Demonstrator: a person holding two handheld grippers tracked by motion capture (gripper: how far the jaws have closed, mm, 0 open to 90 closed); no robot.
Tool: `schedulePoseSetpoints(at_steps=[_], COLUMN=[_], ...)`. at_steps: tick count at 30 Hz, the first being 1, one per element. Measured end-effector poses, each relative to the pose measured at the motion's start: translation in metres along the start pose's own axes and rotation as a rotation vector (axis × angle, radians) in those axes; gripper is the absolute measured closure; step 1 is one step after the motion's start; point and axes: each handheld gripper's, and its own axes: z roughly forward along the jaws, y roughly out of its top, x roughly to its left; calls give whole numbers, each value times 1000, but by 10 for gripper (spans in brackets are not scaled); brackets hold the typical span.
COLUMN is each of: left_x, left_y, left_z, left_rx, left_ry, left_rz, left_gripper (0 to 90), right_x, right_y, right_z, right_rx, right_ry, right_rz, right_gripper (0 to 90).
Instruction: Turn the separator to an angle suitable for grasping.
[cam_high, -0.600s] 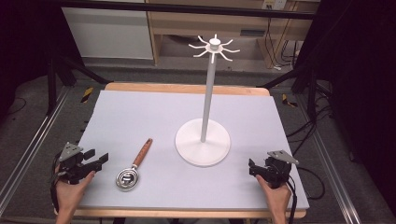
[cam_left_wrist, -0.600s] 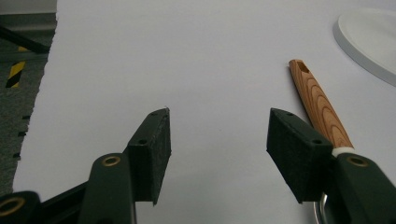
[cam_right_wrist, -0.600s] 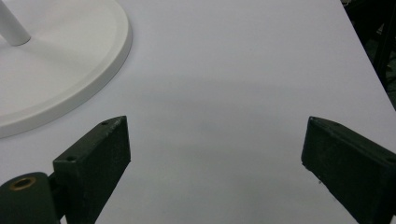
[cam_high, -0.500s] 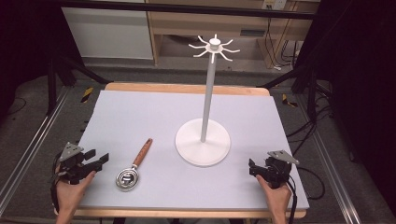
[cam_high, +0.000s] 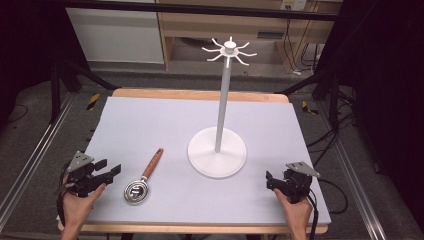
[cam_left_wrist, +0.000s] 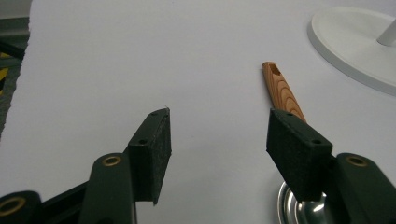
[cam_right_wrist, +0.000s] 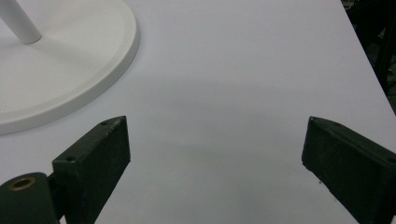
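Lying just right of gaping left gripper (cam_high: 111, 171) jaws, strainer (cam_high: 141, 180)

A wooden table (cam_high: 200, 94) fills the middle of the high view, its top covered by a pale grey mat (cam_high: 165, 125). On the mat, right of centre, stands a white stand (cam_high: 217, 157) with a round base and a hooked top. Lower left of it lies a strainer (cam_high: 142, 179), wooden handle pointing up and right, near the base but apart from it.
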Motion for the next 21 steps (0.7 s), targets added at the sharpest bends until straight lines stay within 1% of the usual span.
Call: schedulePoseSetpoints(at_steps=[2, 3, 8, 10, 11, 12, 13, 20, 21], left_x=[-1, -3, -14, -15, -19, -20, -21, -27, -29], left_y=[1, 2, 10, 11, 15, 16, 17, 25, 27], left_z=[1, 3, 10, 10, 12, 12, 13, 18, 20], left_rx=[4, 11, 30, 32, 40, 46, 42, 52, 54], left_ry=[-2, 0, -24, -28, -34, -36, -39, -52, -57], left_rz=[5, 17, 44, 46, 60, 67, 66, 76, 83], left_gripper=[395, 395, 390, 387, 387, 387, 385, 376, 375], right_x=[0, -1, -2, -2, -3, -3, -2, 0, 1], right_y=[-1, -1, -2, -2, -2, -2, -2, -1, -1], right_z=[0, 0, 0, -1, -1, -1, -2, -2, -1], right_rx=[5, 13, 17, 21, 20, 20, 20, 22, 22], right_ry=[1, 1, 2, 9, 8, 7, 9, 14, 15], right_rz=[-3, -3, 2, 9, 8, 5, 9, 2, -1], right_gripper=[83, 83, 83, 83, 83, 83, 83, 83, 83])
